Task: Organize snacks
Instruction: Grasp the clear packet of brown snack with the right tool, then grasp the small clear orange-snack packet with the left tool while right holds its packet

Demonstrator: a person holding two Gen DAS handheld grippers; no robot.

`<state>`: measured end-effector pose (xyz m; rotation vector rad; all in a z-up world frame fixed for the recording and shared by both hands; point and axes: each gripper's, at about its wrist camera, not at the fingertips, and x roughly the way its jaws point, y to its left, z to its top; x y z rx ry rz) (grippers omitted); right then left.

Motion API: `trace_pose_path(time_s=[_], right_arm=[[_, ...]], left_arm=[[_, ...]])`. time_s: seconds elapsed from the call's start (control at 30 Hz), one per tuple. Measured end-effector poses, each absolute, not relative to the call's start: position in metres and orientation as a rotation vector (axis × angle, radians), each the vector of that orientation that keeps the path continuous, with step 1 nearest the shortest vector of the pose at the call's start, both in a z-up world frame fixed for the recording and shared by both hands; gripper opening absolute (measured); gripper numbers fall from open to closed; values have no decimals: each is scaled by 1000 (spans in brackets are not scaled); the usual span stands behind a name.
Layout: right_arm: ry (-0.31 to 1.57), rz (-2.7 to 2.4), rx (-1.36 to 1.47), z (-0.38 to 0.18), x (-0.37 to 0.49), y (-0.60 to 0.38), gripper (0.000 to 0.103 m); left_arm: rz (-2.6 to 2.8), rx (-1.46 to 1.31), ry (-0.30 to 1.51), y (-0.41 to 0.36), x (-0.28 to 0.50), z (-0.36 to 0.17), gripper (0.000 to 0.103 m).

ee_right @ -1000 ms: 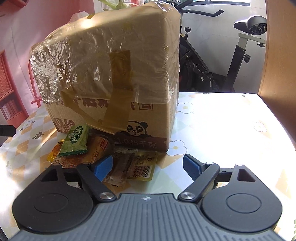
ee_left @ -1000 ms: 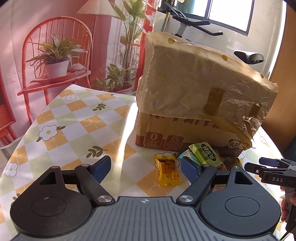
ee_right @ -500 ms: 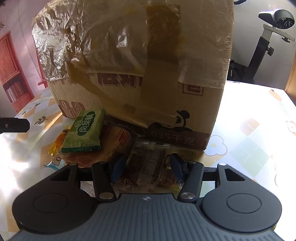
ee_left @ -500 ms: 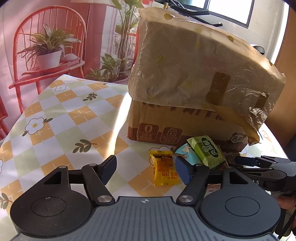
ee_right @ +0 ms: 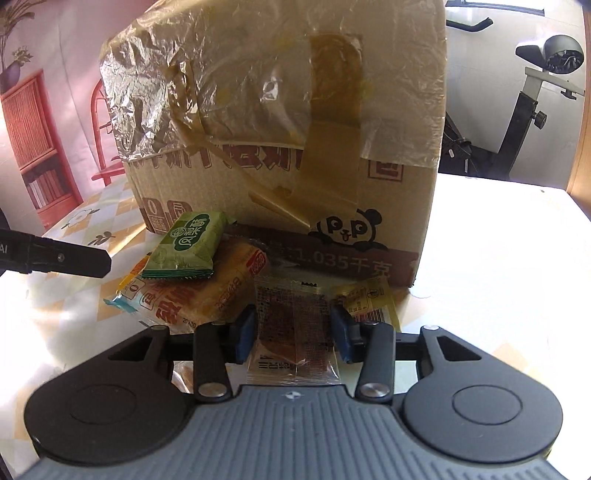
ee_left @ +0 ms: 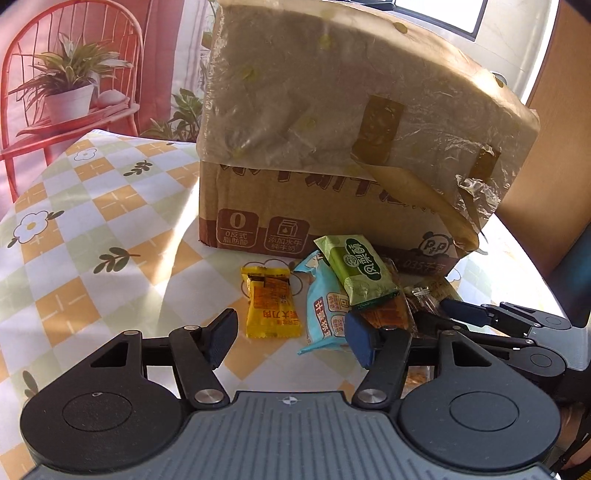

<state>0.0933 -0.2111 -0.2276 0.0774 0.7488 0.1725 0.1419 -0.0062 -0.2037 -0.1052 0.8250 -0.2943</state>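
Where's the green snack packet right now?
The green packet lies on top of the snack pile in front of the cardboard box, resting on the blue packet; in the right wrist view it is left of centre.

Sunlight floods my surface (ee_left: 85,206), a checked cloth with flowers. Behind it I see a pink backdrop (ee_right: 66,74) showing a red chair (ee_left: 74,74) and potted plant (ee_left: 66,85), an exercise bike (ee_right: 535,96), and a window (ee_left: 443,14).

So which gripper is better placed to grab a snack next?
Right. The right gripper has just been closing around the clear brown snack packet; the left gripper brackets the yellow packet more loosely.
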Motion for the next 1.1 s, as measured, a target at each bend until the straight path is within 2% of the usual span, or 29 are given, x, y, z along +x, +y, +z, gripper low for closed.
trace_pose_path(time_s=[0.17, 0.3, 0.5, 0.83, 0.97, 1.1], right_arm=[[743, 167, 78, -226, 75, -216, 45], [722, 139, 45, -227, 60, -223, 45], [688, 120, 93, -228, 49, -241, 45], [651, 160, 90, -227, 39, -240, 45], [659, 155, 110, -228, 41, -243, 44], [660, 164, 111, -229, 41, -242, 44]], left_arm=[[-350, -92, 867, -25, 124, -218, 64], [-387, -80, 893, -41, 115, -225, 57], [-363, -106, 901, -60, 118, -227, 57], [-293, -43, 906, -89, 128, -232, 61], [-303, -25, 910, -88, 122, -234, 67], [-293, -19, 925, -74, 113, -236, 68]])
